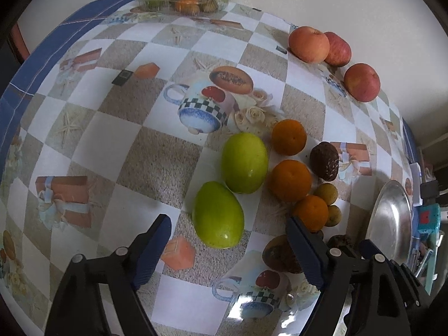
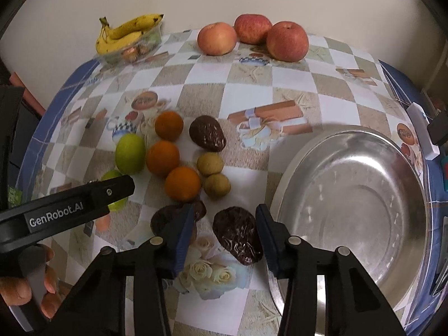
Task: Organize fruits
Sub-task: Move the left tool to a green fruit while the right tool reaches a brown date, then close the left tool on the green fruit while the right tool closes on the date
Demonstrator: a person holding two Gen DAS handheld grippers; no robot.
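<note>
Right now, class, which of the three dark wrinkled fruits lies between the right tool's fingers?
The dark fruit nearest the metal bowl: it sits between the open right tool, unlike the other two.

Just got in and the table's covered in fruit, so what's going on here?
A person is sorting fruit with a handheld gripper in each hand. The right gripper is open around a dark wrinkled fruit beside the empty metal bowl. The left gripper is open over a green fruit. Neither holds anything yet. Three oranges, apples and bananas sit on the table.
</note>
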